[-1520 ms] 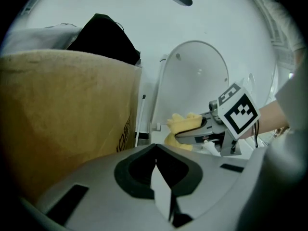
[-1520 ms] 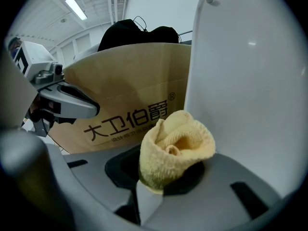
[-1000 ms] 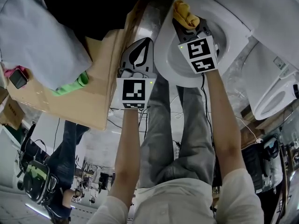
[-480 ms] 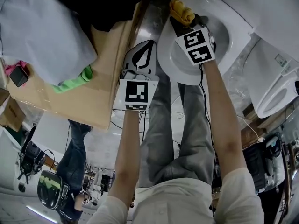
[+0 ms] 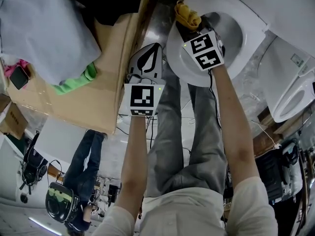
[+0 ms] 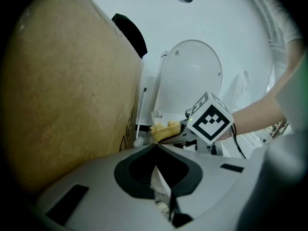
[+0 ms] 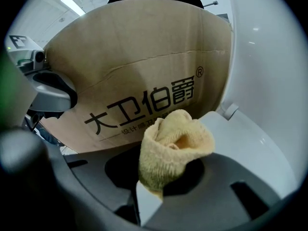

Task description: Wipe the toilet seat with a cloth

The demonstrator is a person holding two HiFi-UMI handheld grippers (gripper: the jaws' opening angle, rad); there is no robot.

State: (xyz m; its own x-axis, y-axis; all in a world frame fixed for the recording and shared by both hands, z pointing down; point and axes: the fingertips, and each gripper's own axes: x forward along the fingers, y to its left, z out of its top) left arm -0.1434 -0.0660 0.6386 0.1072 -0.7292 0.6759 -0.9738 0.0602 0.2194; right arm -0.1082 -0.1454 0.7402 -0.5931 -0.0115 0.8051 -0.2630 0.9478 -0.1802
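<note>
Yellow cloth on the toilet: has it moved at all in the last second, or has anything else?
The right tool, shut on the yellow cloth, slid a little along the toilet seat rim toward the cardboard. The left tool stayed shut and empty beside the seat.

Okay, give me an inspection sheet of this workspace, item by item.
Surface: white toilet seat, lid up.
Job's things: yellow cloth by the seat's rim; contact unclear.
Clutter: cardboard box with green cloth, left of the seat.
Grippers: right gripper shut on the yellow cloth; left gripper shut, empty.
Cables: black cable along the right forearm.
Surroundings: second toilet, a bystander's legs.
</note>
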